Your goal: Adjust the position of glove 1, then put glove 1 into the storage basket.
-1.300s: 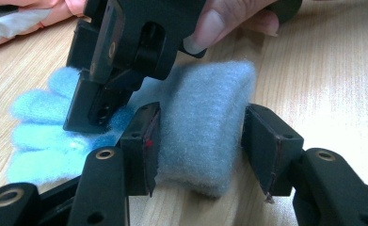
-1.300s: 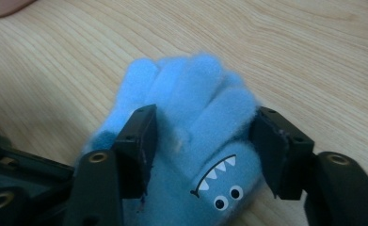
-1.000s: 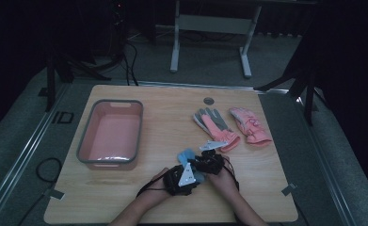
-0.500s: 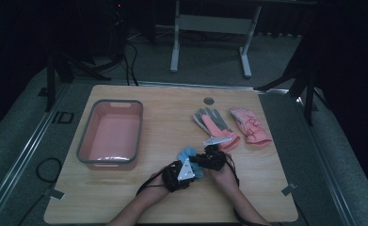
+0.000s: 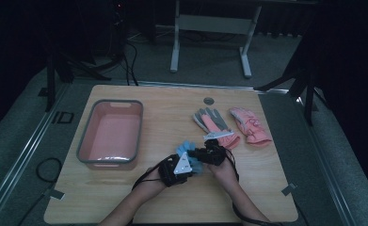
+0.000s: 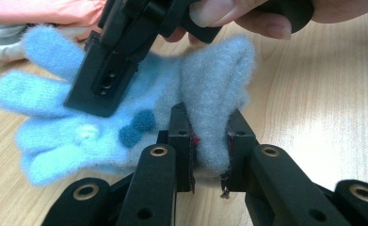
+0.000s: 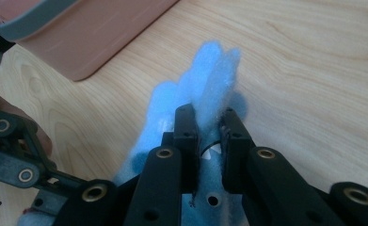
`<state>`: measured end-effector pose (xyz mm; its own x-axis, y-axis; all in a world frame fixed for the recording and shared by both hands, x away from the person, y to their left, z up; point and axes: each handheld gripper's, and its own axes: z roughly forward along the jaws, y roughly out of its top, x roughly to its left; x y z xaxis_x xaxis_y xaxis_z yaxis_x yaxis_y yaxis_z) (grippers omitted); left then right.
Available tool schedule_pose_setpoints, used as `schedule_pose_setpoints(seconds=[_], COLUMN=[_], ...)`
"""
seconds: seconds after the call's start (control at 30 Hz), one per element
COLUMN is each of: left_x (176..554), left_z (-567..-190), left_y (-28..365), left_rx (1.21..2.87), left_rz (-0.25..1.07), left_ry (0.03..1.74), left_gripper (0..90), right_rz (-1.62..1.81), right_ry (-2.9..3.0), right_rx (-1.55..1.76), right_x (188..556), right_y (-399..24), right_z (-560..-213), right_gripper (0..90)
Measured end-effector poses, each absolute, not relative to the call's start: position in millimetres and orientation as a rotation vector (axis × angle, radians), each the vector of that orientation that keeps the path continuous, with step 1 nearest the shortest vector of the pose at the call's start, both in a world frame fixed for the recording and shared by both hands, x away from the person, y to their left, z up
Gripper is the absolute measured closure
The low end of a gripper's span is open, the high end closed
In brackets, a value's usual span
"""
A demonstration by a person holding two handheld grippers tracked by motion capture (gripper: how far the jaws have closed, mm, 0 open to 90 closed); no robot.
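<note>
A fuzzy light-blue glove (image 5: 185, 147) with a small dark-blue bow lies on the wooden table (image 5: 172, 202), near the front middle. My left gripper (image 6: 209, 117) is shut on a raised fold of the blue glove (image 6: 78, 136) at its cuff end. My right gripper (image 7: 207, 115) is shut on another raised fold of the blue glove (image 7: 210, 70), closer to the fingers. In the high view the left gripper (image 5: 193, 165) and right gripper (image 5: 196, 154) meet over the glove, almost touching. The right gripper (image 6: 106, 80) crosses the left gripper view from the top.
A pink bin (image 5: 110, 134) with a grey rim stands at the left; its corner (image 7: 78, 33) is near the right gripper. A grey-and-pink glove (image 5: 214, 125) and a pink glove (image 5: 250, 126) lie at the right. A round hole (image 5: 209, 100) marks the table's far edge.
Both hands have edged slightly away from the table's front edge with the blue glove still pinched between them. Bin and the other gloves have not moved.
</note>
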<state>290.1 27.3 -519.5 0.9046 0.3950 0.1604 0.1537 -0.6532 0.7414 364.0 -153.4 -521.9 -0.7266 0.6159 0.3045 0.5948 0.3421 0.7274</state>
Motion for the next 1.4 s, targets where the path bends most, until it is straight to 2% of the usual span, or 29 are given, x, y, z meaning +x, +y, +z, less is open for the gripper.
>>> schedule_pose_setpoints(seconds=[0.23,0.6,1.03,1.4], left_x=[292,301,314,313], left_z=[-501,-453,-418,-410], left_y=[33,59,111,158], left_rx=[2.288,2.298,2.279,2.285], left_rz=[0.424,0.513,0.592,0.640], left_ry=[0.380,0.375,0.458,0.529], left_gripper=[78.4,78.4,78.5,78.4], right_rz=[1.382,1.427,1.467,1.501], right_ry=[2.547,2.525,2.518,2.543], right_rx=[1.130,1.046,0.941,0.882], right_x=[366,381,405,414], right_y=[-149,-123,-62,-10], right_z=[-509,-460,-416,-406], right_gripper=[80.6,80.6,80.5,80.5])
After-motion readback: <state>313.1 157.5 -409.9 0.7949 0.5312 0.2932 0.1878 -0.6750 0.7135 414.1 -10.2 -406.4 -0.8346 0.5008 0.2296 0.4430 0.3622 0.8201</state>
